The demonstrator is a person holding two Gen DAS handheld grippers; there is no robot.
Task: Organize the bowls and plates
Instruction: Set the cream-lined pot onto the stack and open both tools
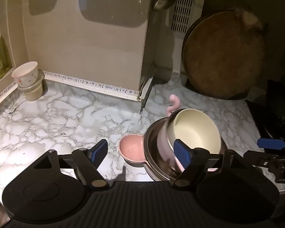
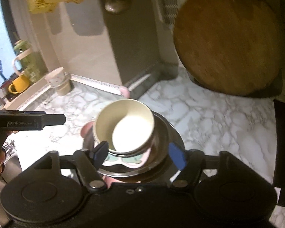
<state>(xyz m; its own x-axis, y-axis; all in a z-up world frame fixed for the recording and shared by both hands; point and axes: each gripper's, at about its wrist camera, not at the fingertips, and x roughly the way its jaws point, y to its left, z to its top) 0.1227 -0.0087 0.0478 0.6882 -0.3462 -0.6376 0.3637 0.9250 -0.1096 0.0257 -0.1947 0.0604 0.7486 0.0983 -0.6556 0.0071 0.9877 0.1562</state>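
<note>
The left gripper (image 1: 143,152) stands spread wide with nothing between its blue pads, above the marble counter (image 1: 47,114). Just beyond its right finger (image 1: 181,152) sits a steel bowl (image 1: 152,142) holding a tilted cream bowl (image 1: 197,131) with a pink outer wall; that finger overlaps the cream bowl's near rim, and whether it touches cannot be told. A small pink dish (image 1: 132,149) lies on the counter between the fingers, touching the steel bowl's left side. A pink curled handle (image 1: 172,103) rises behind the stack. Far ahead to the left, a patterned cup (image 1: 25,74) sits stacked on a beige cup (image 1: 33,90) against the wall. Ahead to the right a round wooden board (image 1: 224,57) leans upright.

The right gripper (image 2: 140,155) is also spread apart, directly over the same stack; its left finger (image 2: 100,151) lies at the cream bowl's (image 2: 123,125) near rim and its right finger (image 2: 177,158) stands clear beside the steel bowl (image 2: 171,131). It holds nothing. The picture is blurred. The left gripper's finger (image 2: 28,121) shows at the left edge.
</note>
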